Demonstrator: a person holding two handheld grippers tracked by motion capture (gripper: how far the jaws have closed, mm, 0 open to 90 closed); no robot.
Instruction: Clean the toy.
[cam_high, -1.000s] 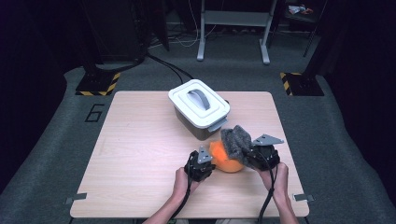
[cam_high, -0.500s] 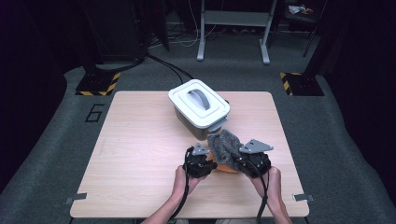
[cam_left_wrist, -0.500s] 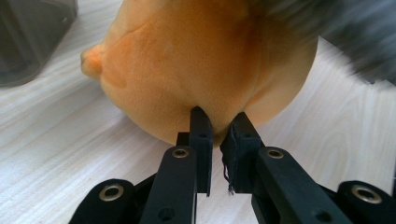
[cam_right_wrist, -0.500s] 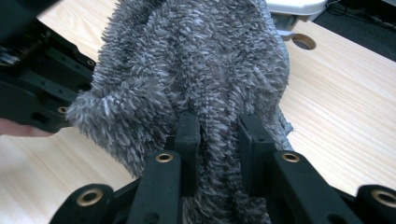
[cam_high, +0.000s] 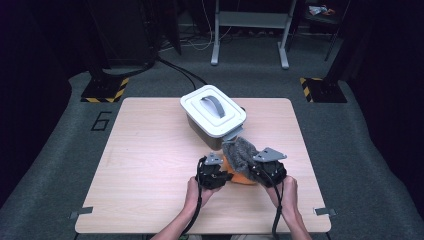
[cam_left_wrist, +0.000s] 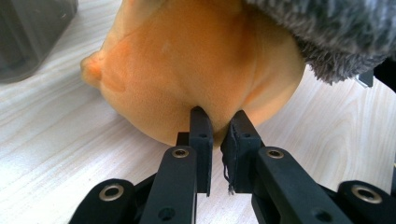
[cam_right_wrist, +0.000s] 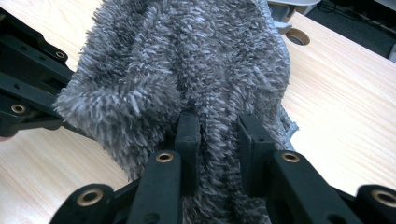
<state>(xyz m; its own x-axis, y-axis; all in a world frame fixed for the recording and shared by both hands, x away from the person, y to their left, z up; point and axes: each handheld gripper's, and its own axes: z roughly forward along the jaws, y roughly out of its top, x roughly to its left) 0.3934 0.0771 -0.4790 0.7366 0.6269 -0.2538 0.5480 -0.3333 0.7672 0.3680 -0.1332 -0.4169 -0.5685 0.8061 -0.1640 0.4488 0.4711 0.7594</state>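
Left gripper (cam_left_wrist: 218, 122): I had it pinching a fold of the orange plush (cam_left_wrist: 196, 70), which sat on the table (cam_high: 145, 165) near my edge.
Right gripper (cam_right_wrist: 218, 128): I had it clamped on the grey cloth (cam_right_wrist: 187, 60), draped over the plush top.
Bin (cam_high: 214, 116): lidded, just behind the plush, not touching as far as I could tell.
Risk, cloth: my grip was only on a bunch of pile; a sideways tug could have slid it off the plush.
Risk, plush: the left pinch was shallow, so soft fabric might have slipped free.
Risk, bin: pushing forward could have bumped it.
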